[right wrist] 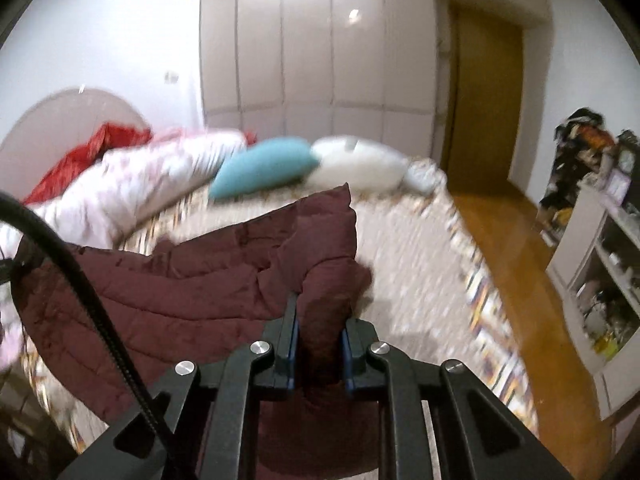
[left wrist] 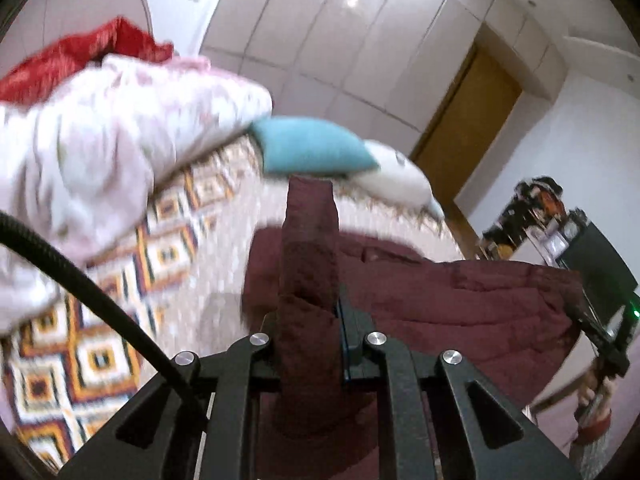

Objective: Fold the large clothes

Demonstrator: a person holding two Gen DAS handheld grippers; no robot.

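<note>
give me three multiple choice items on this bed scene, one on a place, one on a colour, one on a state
1. Where does the teal pillow lie?
A. on the floor
B. on the bed, between the pink-white duvet and a white pillow
C. on the shelf

2. What colour is the quilted jacket?
A. maroon
B. navy
C. mustard

3. How is the right gripper?
A. open above the jacket
B. shut on nothing
C. shut on a fold of the jacket

Answers: 1 B, it sits between those two at the bed's far end; 2 A, the padded fabric is dark red; 3 C, cloth fills the gap between the fingers.
</note>
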